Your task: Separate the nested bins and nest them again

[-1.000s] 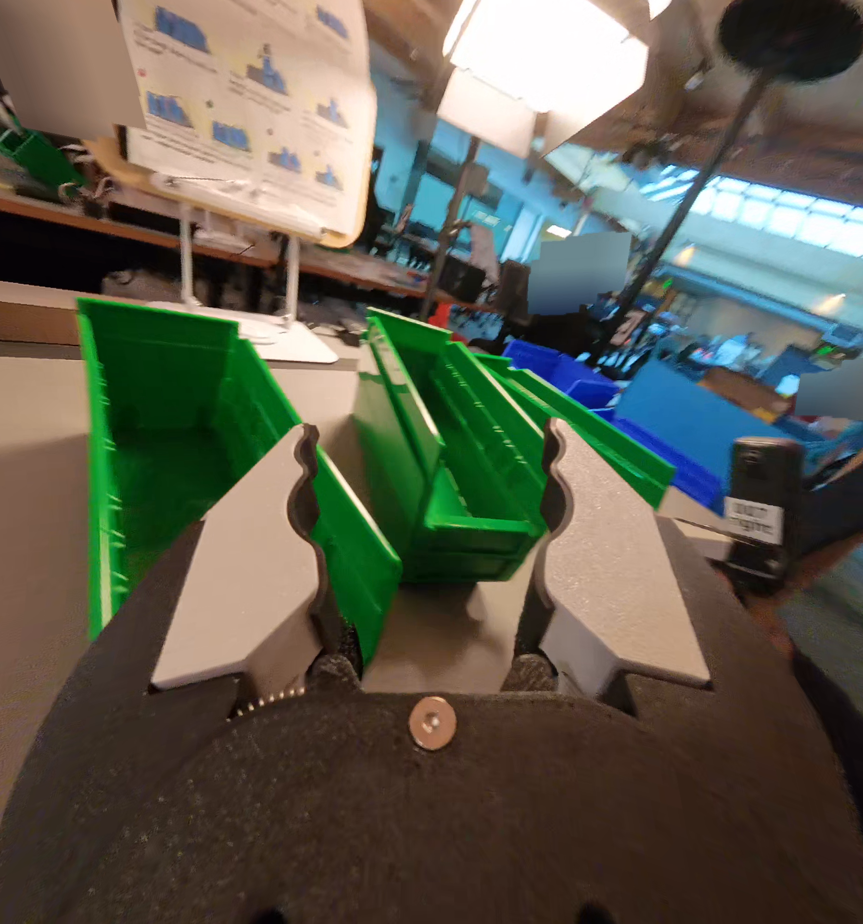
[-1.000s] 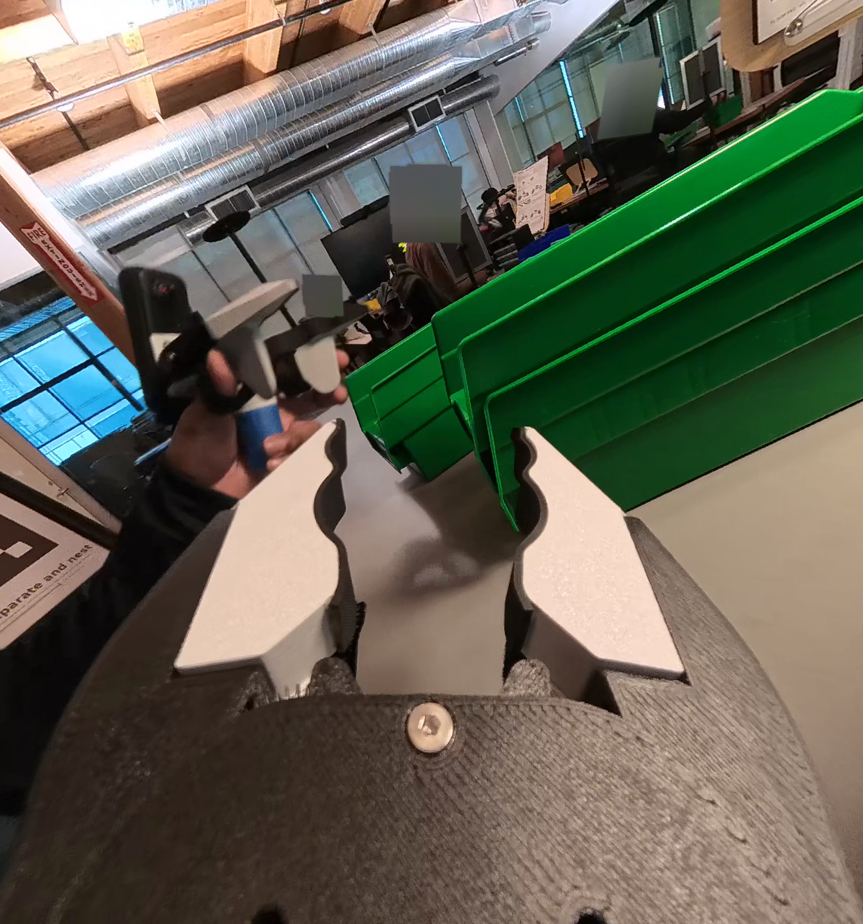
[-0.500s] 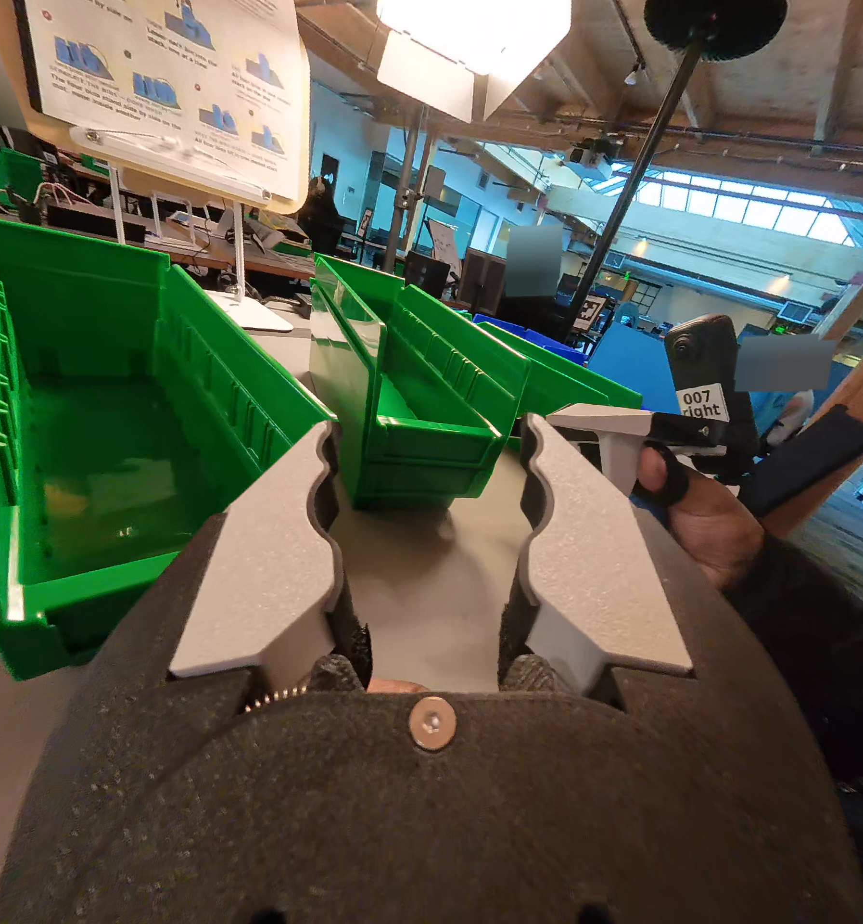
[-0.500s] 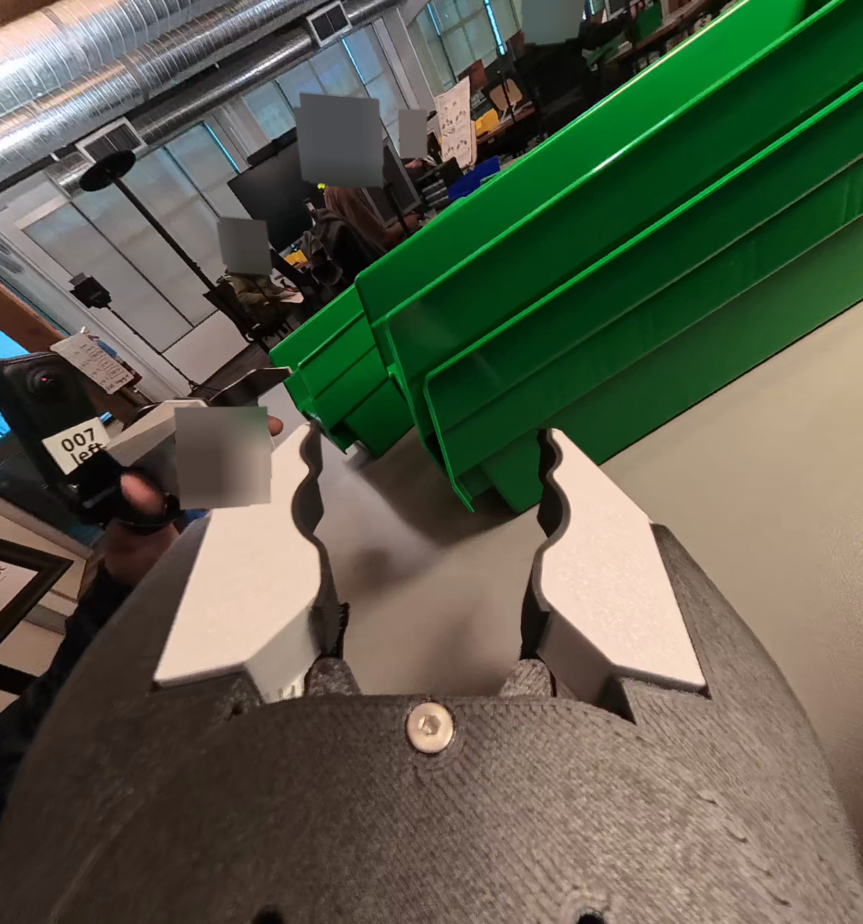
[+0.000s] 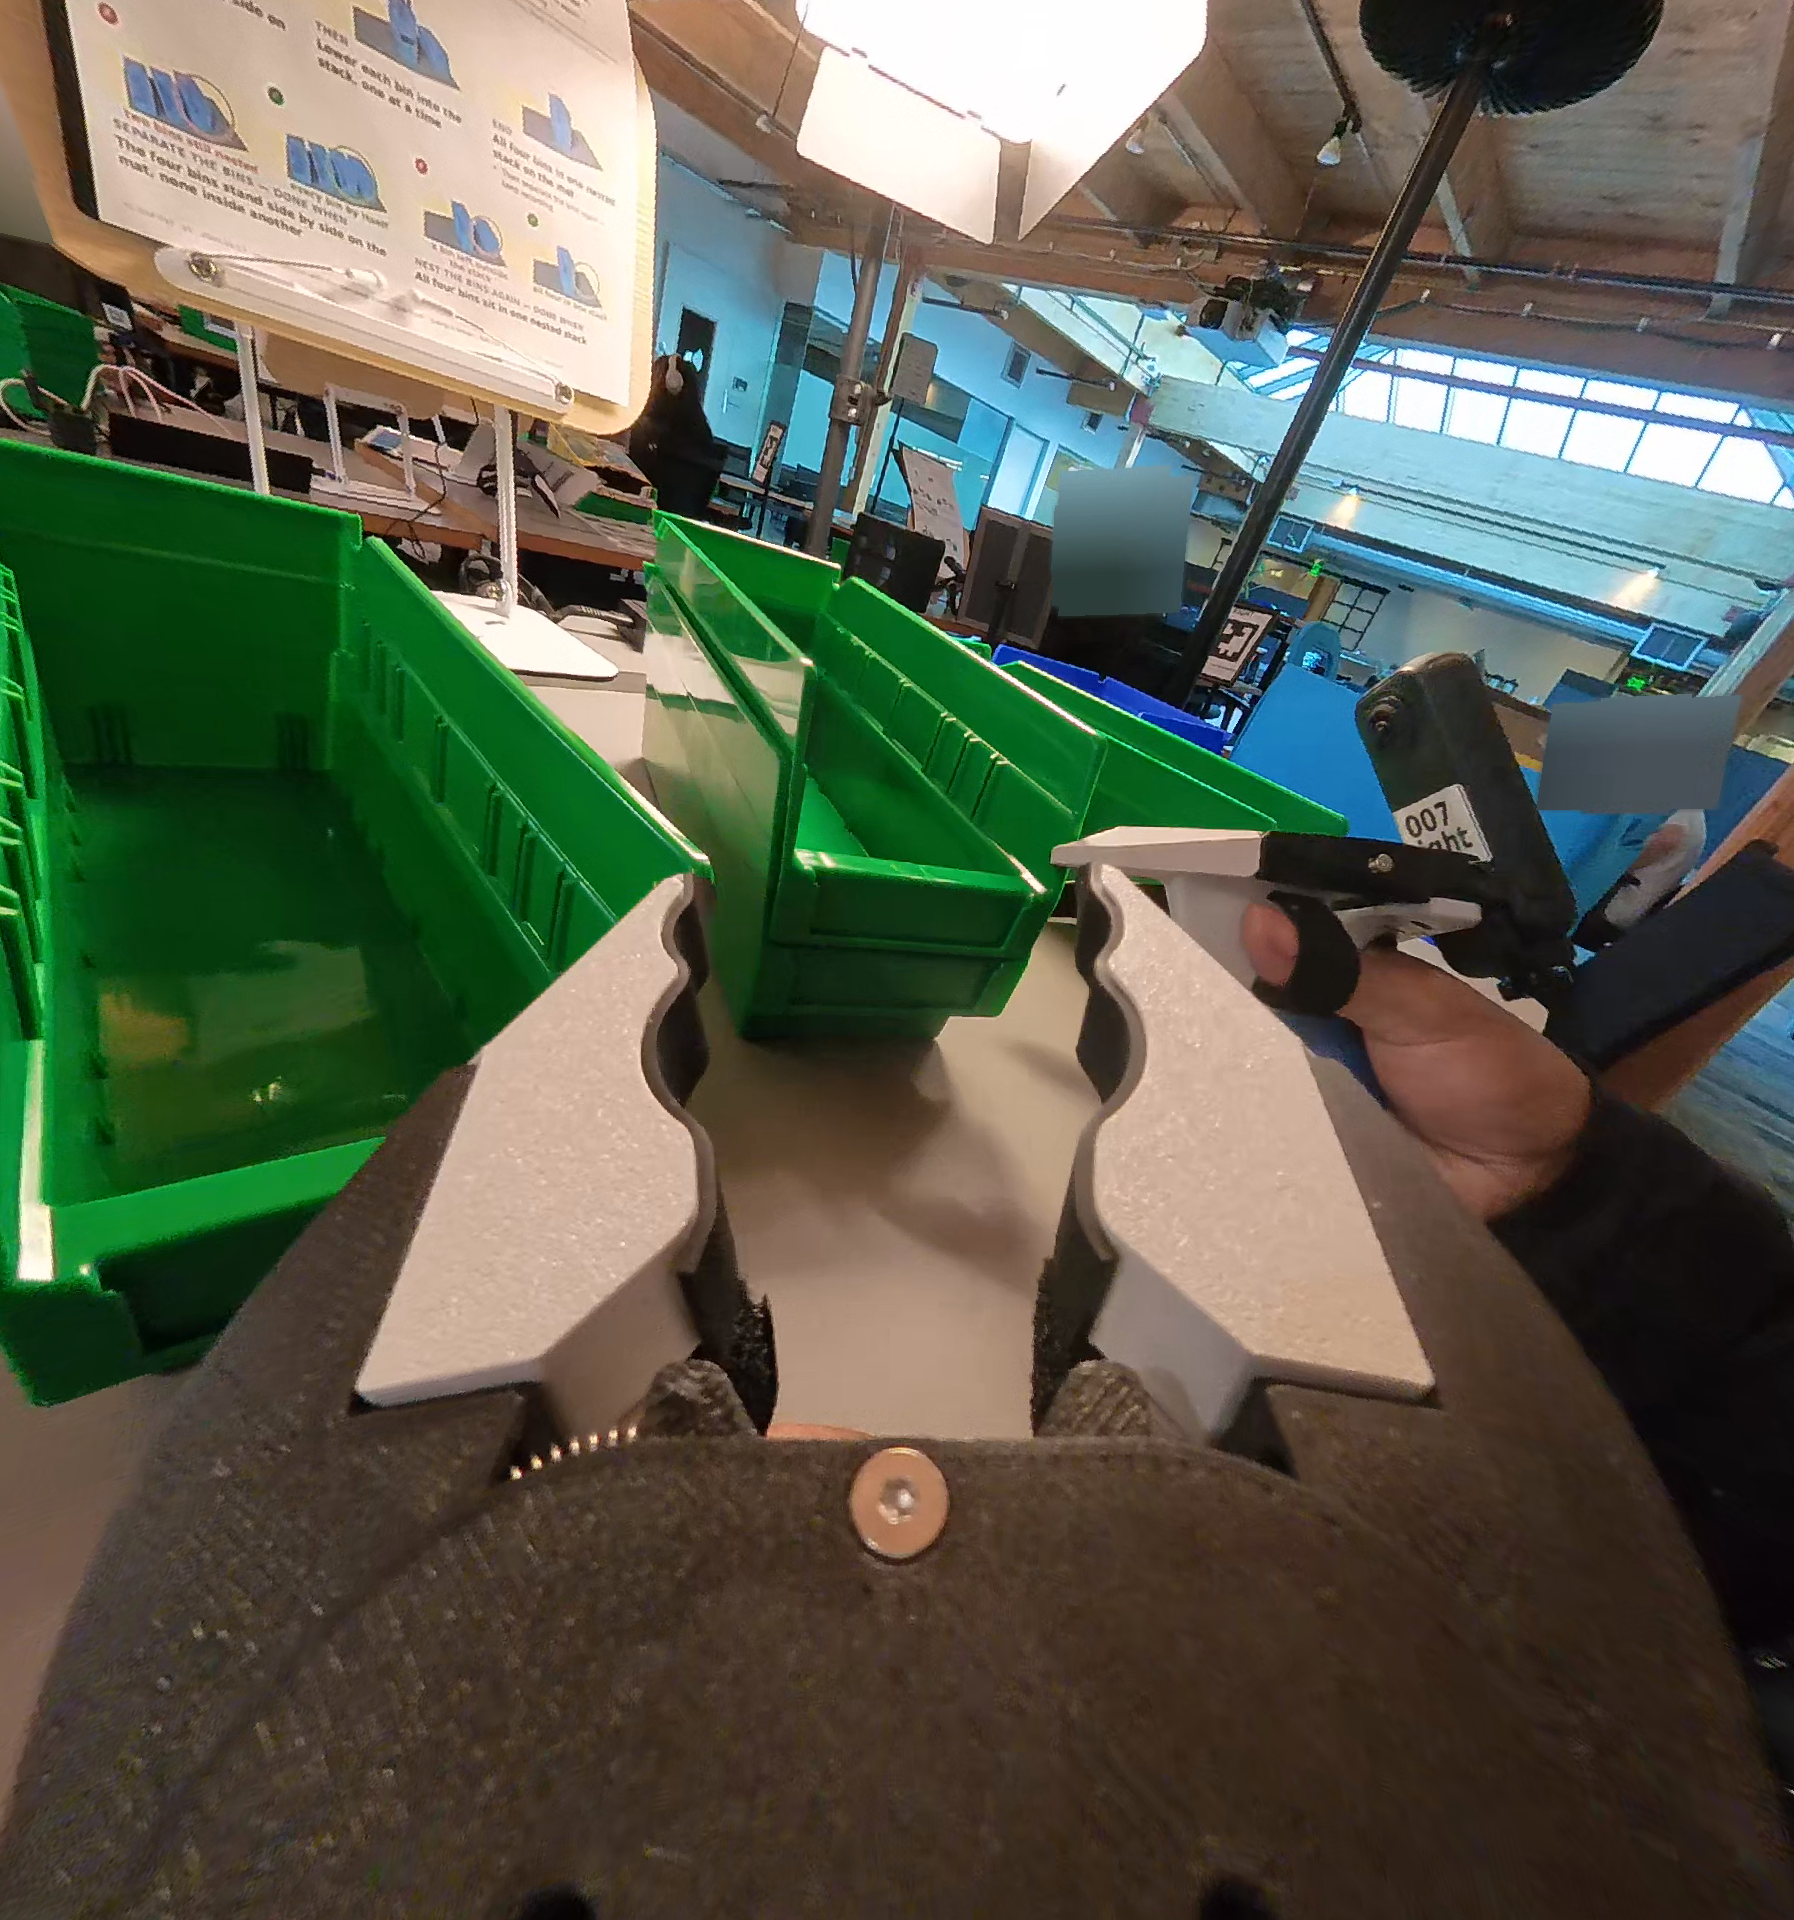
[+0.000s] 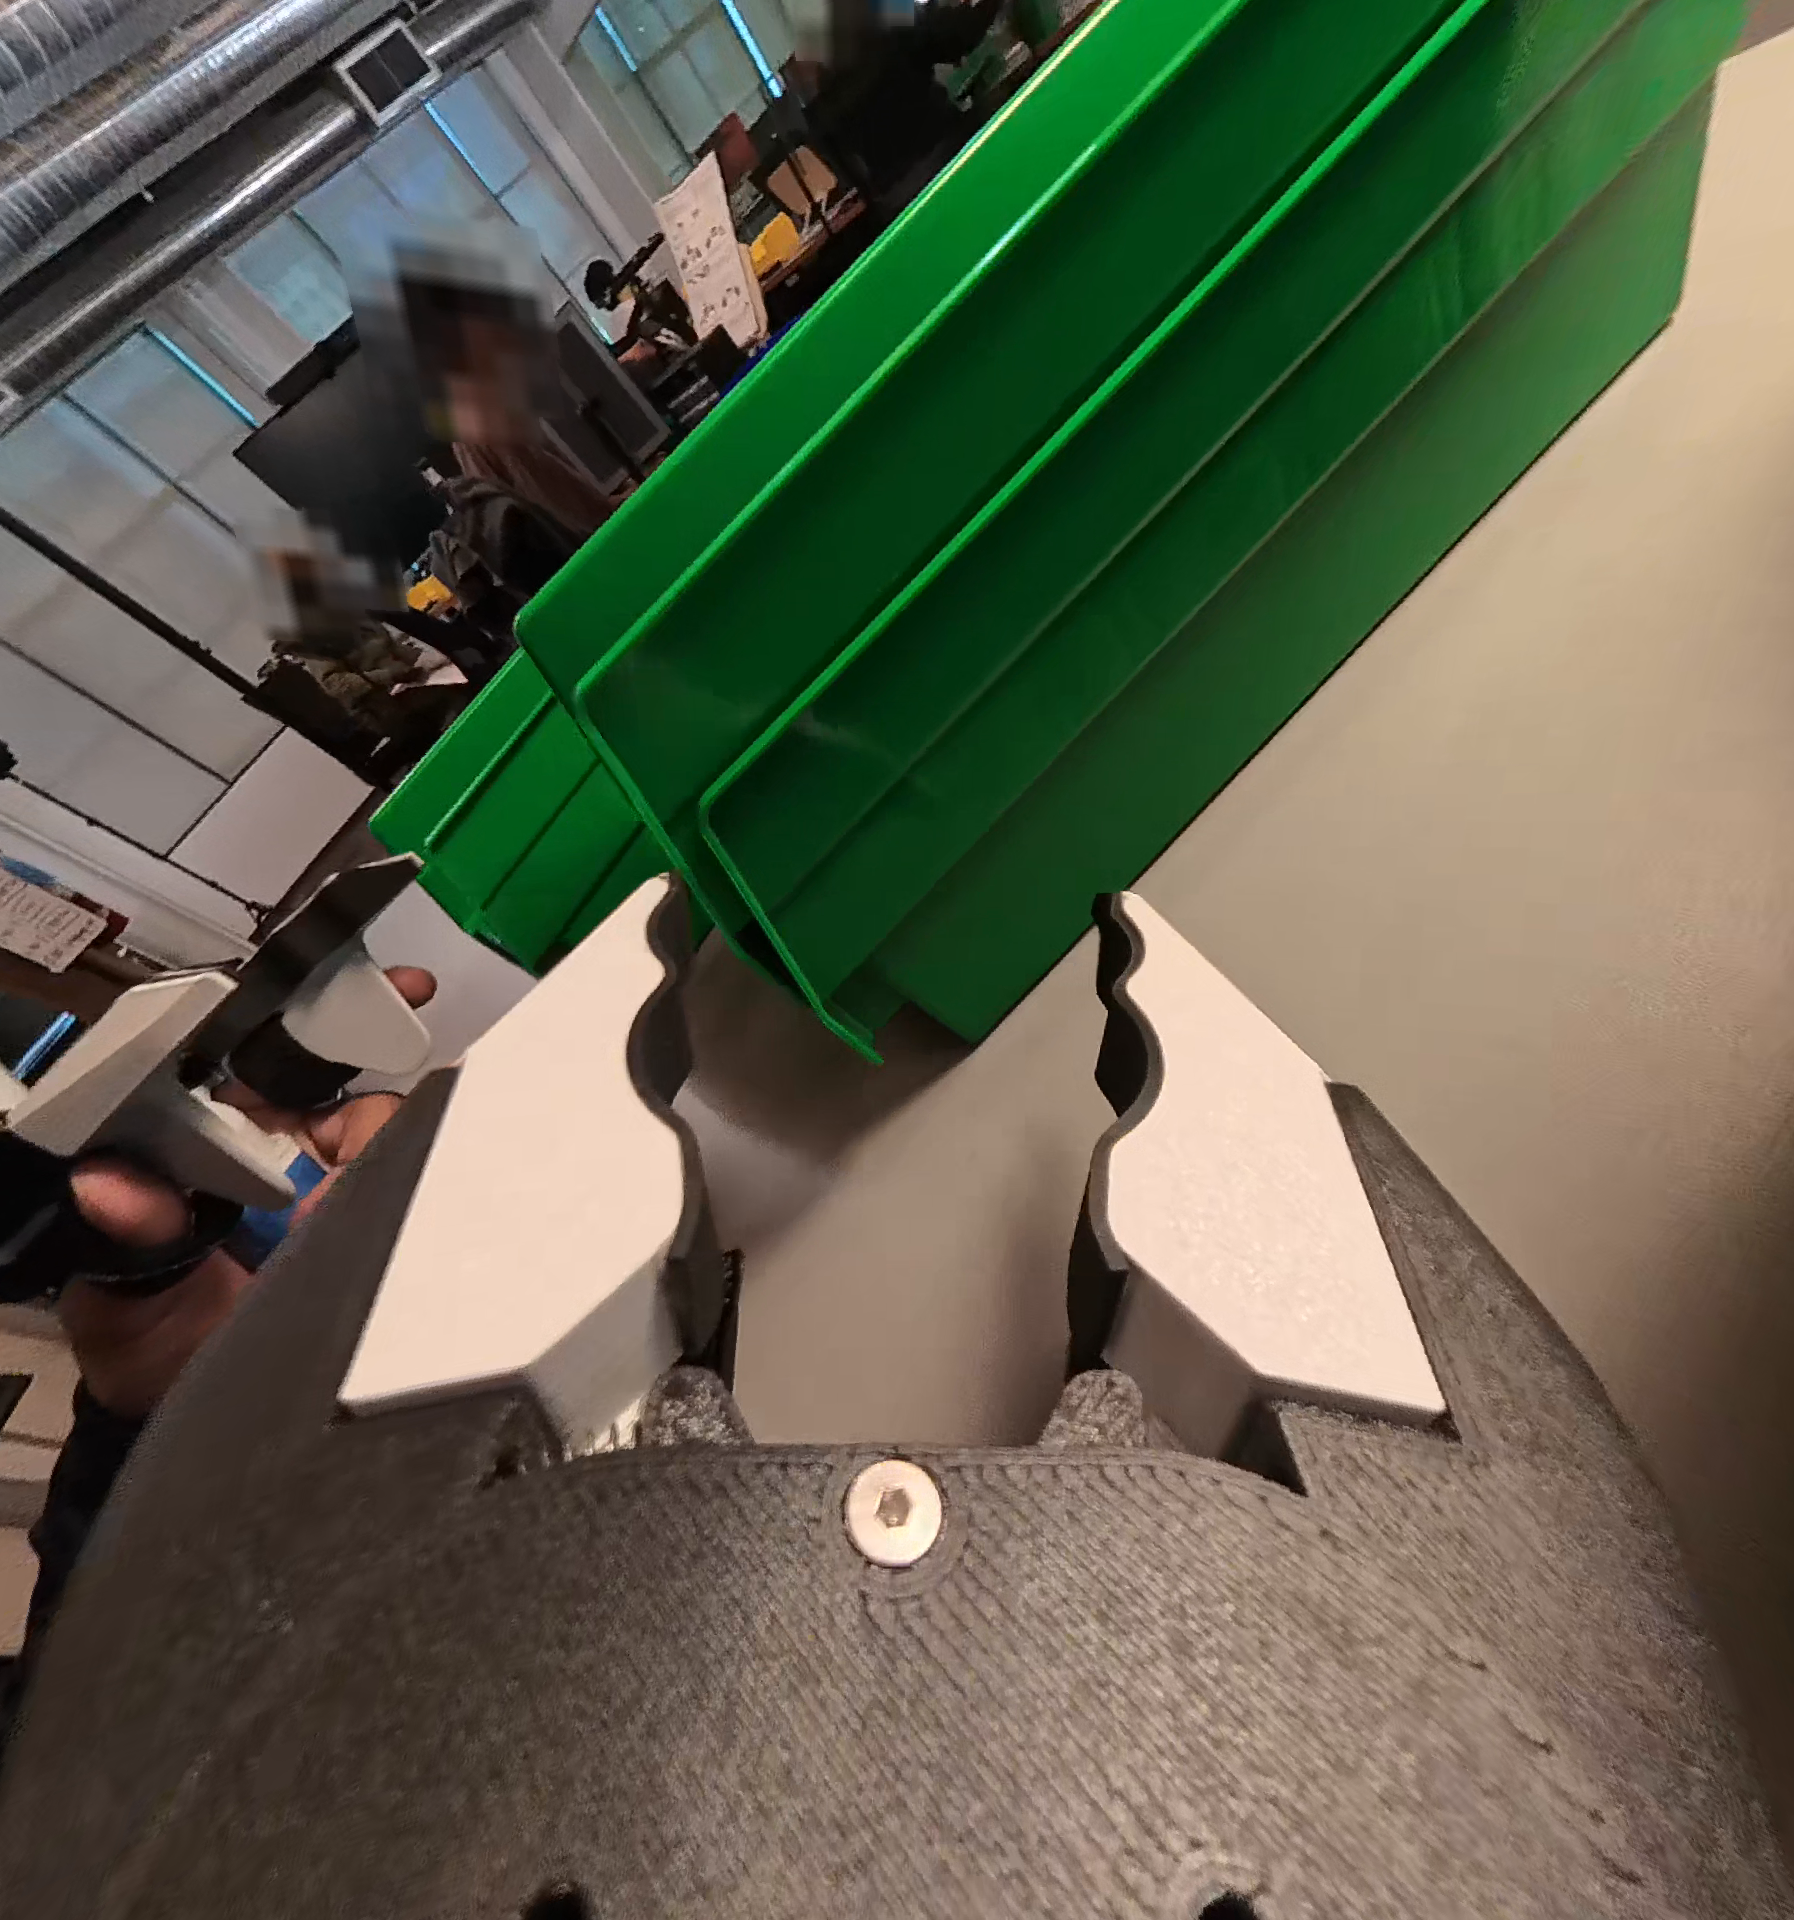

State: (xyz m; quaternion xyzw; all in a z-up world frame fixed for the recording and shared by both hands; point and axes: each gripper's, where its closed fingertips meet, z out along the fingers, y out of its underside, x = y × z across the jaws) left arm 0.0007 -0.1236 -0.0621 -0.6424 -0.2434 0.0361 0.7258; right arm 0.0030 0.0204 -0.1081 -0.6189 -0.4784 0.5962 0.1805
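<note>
1. Bins, all green, stand on the grey table (image 5: 872, 1195). In my left wrist view a wide single bin (image 5: 249, 883) fills the left half of the frame, its open top toward the camera.
2. A narrower bin (image 5: 872, 862), with what looks like a second one nested under it, sits at frame centre, just beyond the fingertips of my left gripper (image 5: 888, 904).
3. Left gripper: jaws spread, nothing between the pads but bare table. The wide bin's right wall ends just beside the left fingertip (image 5: 664, 935); I cannot tell whether they touch.
4. Right gripper (image 5: 1163, 847) shows at centre right in that view, held in a hand (image 5: 1444, 1060) near the narrow bin's front corner.
5. In my right wrist view the bin stack (image 6: 1132, 540) runs diagonally from centre to the upper right. Its near corner lies between the spread tips of the right gripper (image 6: 888, 914), nearer the left finger; the pads do not press on it.
6. Left gripper appears at centre left there, well clear of the stack.
</note>
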